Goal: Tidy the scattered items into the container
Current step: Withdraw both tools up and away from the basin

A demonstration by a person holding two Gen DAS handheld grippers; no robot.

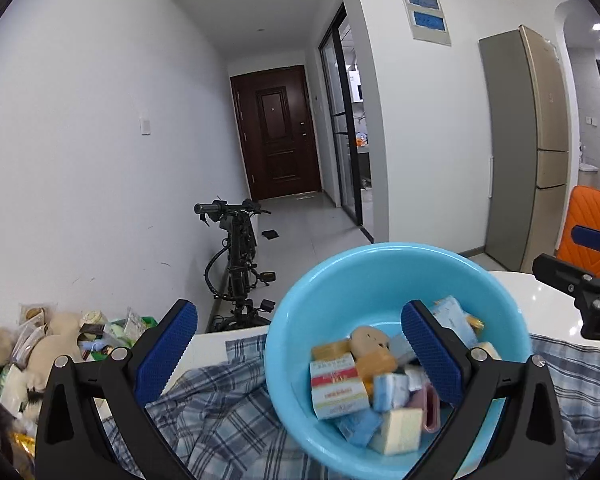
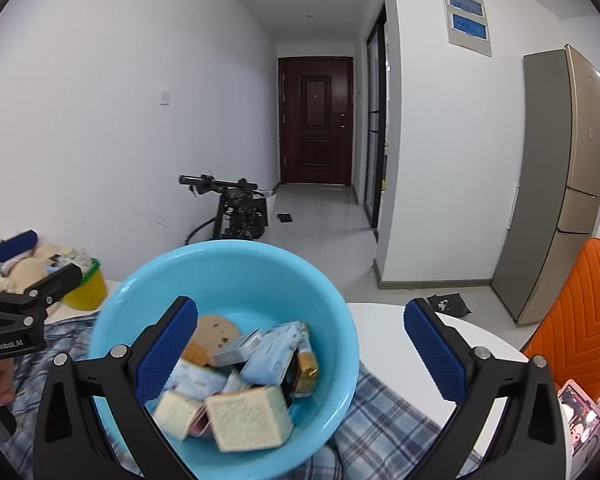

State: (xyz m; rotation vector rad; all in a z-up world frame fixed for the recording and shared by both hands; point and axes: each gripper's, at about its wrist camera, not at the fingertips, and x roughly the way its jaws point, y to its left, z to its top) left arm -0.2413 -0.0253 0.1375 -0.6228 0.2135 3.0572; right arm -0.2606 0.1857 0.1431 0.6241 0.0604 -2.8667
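The left gripper [image 1: 300, 356] is standing wide open with nothing between its blue pads [image 1: 168, 350], hanging over a light blue bowl [image 1: 300, 300] holding small boxes [image 1: 338, 390] and sitting on a plaid cloth [image 1: 220, 420], while the right gripper [image 1: 580, 272] is showing at the right edge.

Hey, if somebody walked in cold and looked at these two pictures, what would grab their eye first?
The bright blue bowl in the foreground, heaped with small boxes and packets, resting on a plaid cloth. Both tongs, left and right, stand open and empty over it. Behind, a black bike leans by the white wall.
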